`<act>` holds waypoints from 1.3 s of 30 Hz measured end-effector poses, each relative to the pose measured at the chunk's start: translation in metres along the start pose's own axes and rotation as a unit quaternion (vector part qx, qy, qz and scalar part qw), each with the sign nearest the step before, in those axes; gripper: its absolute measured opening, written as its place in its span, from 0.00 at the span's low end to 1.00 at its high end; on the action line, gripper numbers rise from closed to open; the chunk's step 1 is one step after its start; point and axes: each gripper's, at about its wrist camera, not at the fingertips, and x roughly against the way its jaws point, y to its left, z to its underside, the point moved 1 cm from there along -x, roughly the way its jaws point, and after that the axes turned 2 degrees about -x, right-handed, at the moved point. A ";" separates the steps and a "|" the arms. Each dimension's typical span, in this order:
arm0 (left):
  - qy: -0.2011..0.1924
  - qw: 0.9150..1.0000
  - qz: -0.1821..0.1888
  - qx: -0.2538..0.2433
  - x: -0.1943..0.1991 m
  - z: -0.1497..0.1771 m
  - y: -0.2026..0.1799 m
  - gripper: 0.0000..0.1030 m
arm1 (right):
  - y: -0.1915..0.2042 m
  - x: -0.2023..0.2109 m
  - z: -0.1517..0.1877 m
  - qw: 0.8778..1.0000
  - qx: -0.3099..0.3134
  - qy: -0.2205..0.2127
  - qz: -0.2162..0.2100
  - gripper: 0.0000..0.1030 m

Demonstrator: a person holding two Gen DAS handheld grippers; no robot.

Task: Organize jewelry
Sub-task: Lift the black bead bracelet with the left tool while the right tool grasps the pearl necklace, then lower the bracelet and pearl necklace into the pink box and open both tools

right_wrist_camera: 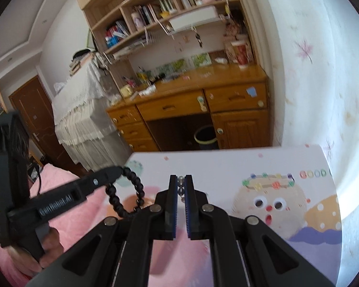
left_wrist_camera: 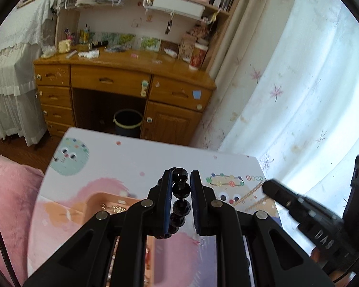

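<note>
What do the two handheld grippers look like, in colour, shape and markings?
Both the left gripper and the right gripper are matte black plastic, with angular linkage arms joined by round silver rivets. Their flat fingers carry dark blue ribbed pads. Pale raised lettering, too blurred to read, marks each body. No sleeves show.

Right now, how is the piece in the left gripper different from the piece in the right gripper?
The left gripper pinches a black bead bracelet, big glossy round beads in a dangling loop. The right gripper pinches a small gray bead piece, its beads far smaller and paler, mostly hidden between the pads. Both are beaded and held above the cartoon-print table.
</note>
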 end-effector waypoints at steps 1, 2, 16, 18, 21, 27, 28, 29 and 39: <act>-0.005 1.000 -0.001 -0.001 0.004 0.000 0.004 0.12 | 0.005 0.002 -0.002 1.000 0.001 -0.005 -0.003 0.05; -0.011 1.000 -0.002 -0.002 0.010 -0.001 0.010 0.12 | 0.012 0.003 -0.006 1.000 0.003 -0.011 -0.009 0.05; 0.000 1.000 0.018 0.017 0.029 0.026 0.067 0.12 | 0.081 -0.004 -0.016 0.998 0.033 -0.027 -0.045 0.05; 0.009 1.000 0.021 0.021 0.027 0.033 0.073 0.12 | 0.088 -0.006 -0.014 0.998 0.037 -0.024 -0.049 0.05; 0.023 0.999 0.024 0.022 0.024 0.043 0.081 0.12 | 0.098 -0.007 -0.011 0.997 0.045 -0.022 -0.057 0.05; 0.067 0.997 0.019 0.037 0.010 0.061 0.095 0.15 | 0.113 -0.018 -0.002 0.996 0.048 -0.002 -0.070 0.05; 0.074 0.996 0.017 0.040 0.009 0.063 0.097 0.18 | 0.113 -0.020 0.001 0.996 0.046 0.005 -0.073 0.05; 0.083 0.996 0.015 0.041 0.007 0.065 0.100 0.23 | 0.114 -0.023 0.003 0.996 0.042 0.011 -0.074 0.06; 0.107 0.994 -0.003 0.034 0.005 0.072 0.112 0.45 | 0.105 -0.035 0.014 0.998 0.012 0.033 -0.058 0.38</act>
